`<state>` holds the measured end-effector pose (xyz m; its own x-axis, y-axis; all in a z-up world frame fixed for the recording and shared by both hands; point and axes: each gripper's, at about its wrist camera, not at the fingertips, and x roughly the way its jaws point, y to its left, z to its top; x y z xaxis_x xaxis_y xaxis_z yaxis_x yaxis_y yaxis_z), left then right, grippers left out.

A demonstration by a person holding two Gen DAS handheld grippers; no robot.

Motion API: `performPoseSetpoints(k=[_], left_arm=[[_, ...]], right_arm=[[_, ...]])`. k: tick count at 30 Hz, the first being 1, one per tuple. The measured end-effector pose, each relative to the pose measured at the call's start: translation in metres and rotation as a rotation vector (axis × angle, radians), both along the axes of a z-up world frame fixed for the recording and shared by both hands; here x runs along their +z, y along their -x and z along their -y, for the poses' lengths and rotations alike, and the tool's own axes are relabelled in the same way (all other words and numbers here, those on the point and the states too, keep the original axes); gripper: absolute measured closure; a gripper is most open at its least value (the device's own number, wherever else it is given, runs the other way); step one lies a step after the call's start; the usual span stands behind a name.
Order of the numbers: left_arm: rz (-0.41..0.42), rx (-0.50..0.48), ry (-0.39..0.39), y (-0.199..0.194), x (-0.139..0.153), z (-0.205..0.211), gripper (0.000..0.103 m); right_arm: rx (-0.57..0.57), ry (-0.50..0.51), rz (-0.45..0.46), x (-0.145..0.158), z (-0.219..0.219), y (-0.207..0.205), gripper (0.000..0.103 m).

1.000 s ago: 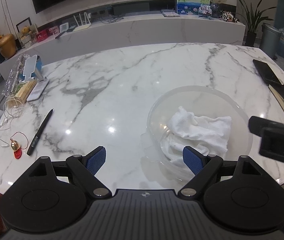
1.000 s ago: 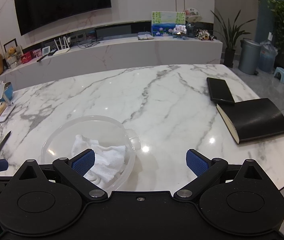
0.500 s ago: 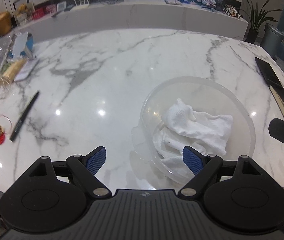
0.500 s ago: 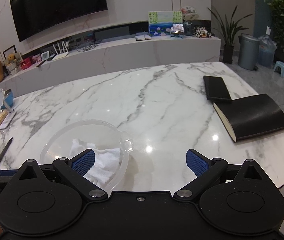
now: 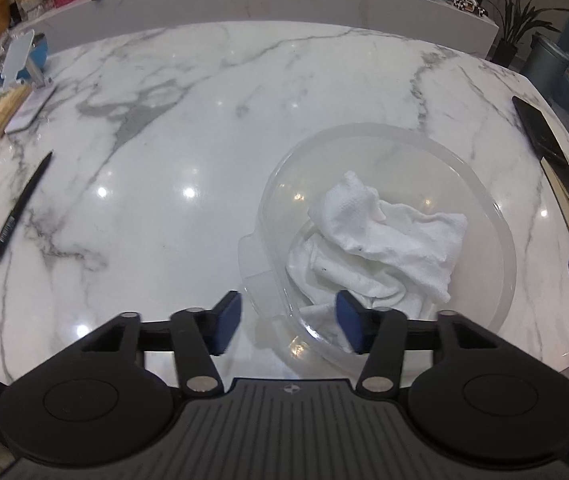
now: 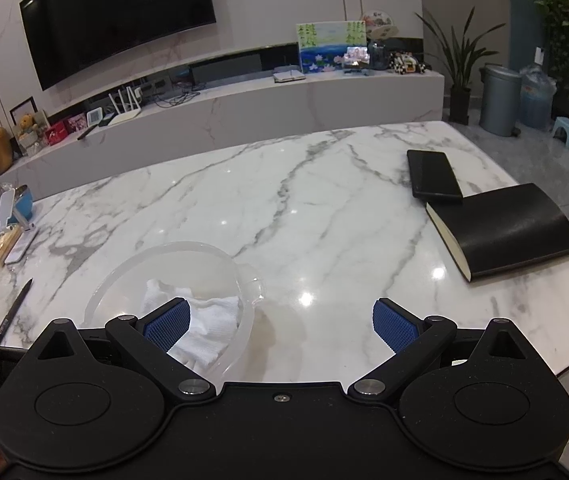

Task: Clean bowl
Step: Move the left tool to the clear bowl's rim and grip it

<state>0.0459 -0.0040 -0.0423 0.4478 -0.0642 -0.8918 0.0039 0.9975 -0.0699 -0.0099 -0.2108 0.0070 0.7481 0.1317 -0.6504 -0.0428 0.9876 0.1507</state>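
Observation:
A clear plastic bowl stands on the marble table with a crumpled white cloth inside it. My left gripper hangs over the bowl's near left rim, by its tab handle. Its jaws are closing: one blue pad is outside the wall and the other is inside, above the cloth, with neither pressing on it. In the right wrist view the bowl and cloth lie at lower left. My right gripper stands open, its left finger over the bowl's rim and bare table between the pads.
A black pen and a red charm lie at the table's left. A phone stand and clutter fill the far left corner. Two black notebooks rest on the right side. The table's edge runs close beneath both grippers.
My left gripper has tipped down and come in over the bowl's near rim, and its jaws have narrowed from wide apart to about half. The right gripper has barely moved.

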Motion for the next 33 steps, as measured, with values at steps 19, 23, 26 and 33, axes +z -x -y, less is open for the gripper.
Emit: performPoseSetpoints(k=[19, 23, 26, 33], left_arm=[[0.008, -0.104, -0.029, -0.014, -0.002, 0.001, 0.079], [0.021, -0.166, -0.059, -0.023, 0.003, 0.004, 0.082], [0.032, -0.215, -0.076, -0.027, 0.003, 0.006, 0.082], [0.040, -0.280, -0.057, -0.034, -0.009, 0.002, 0.083]], right_arm=[[0.198, 0.023, 0.011, -0.002, -0.006, -0.003, 0.006], [0.296, -0.002, -0.004, -0.001, -0.008, -0.007, 0.006], [0.341, 0.014, -0.020, 0.001, -0.013, -0.011, 0.008], [0.508, 0.155, -0.078, 0.000, -0.042, -0.019, 0.018]])
